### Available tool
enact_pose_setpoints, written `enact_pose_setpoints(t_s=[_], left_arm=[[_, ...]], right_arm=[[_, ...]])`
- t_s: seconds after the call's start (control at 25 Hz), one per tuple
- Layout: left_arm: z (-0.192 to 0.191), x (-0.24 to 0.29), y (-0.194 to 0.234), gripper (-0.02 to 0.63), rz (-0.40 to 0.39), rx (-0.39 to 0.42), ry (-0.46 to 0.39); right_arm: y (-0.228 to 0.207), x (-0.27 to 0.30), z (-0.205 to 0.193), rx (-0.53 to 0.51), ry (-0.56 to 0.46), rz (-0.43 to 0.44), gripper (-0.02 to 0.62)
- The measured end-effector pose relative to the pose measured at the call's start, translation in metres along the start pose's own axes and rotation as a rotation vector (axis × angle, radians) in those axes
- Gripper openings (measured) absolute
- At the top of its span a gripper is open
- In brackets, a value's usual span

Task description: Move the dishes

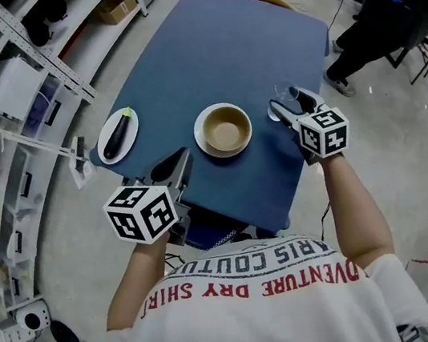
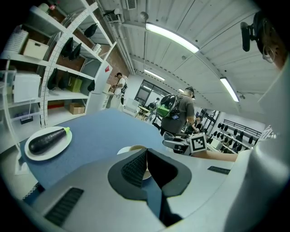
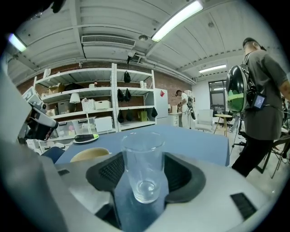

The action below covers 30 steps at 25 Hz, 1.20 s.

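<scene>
A blue-covered table (image 1: 226, 50) stands in a shelved workshop. In the head view it carries a white oval plate (image 1: 130, 126) with a dark aubergine (image 1: 114, 139), and a tan round bowl (image 1: 223, 129) at centre. In the left gripper view, the left gripper (image 2: 144, 156) has its jaws pressed together, empty. In the right gripper view, the right gripper (image 3: 142, 174) clasps a clear drinking glass (image 3: 142, 165) that stands on the table.

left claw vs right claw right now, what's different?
1. The left claw has its jaws together; the right claw has its jaws apart.
2. The left claw has nothing between its jaws; the right claw has an upright clear glass between them, though contact is unclear.
3. The left claw is by the near edge of the table; the right claw is at its right edge.
Shared: both point toward the table.
</scene>
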State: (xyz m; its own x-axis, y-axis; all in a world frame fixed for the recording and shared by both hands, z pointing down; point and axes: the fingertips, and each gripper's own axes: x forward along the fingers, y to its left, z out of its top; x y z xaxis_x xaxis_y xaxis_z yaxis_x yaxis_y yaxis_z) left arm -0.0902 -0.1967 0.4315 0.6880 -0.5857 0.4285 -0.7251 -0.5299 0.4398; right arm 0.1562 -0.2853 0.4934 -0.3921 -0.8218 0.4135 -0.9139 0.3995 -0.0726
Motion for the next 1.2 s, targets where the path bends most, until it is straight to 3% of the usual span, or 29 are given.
enact_pose_setpoints(t_s=[0.36, 0.64, 0.96, 1.2], left_arm=[[-0.004, -0.006, 0.002, 0.028, 0.003, 0.005, 0.004], [0.004, -0.009, -0.001, 0.028, -0.01, 0.004, -0.024], [0.013, -0.013, -0.006, 0.028, -0.016, 0.01, -0.053], [0.007, -0.014, -0.002, 0.028, -0.01, 0.005, -0.045]], right_arm=[[0.004, -0.006, 0.007, 0.003, -0.02, -0.036, 0.291], [0.014, -0.048, 0.04, -0.03, -0.072, -0.067, 0.301], [0.068, -0.071, 0.073, -0.052, -0.134, 0.04, 0.301], [0.122, -0.046, 0.053, -0.069, -0.051, 0.137, 0.301]])
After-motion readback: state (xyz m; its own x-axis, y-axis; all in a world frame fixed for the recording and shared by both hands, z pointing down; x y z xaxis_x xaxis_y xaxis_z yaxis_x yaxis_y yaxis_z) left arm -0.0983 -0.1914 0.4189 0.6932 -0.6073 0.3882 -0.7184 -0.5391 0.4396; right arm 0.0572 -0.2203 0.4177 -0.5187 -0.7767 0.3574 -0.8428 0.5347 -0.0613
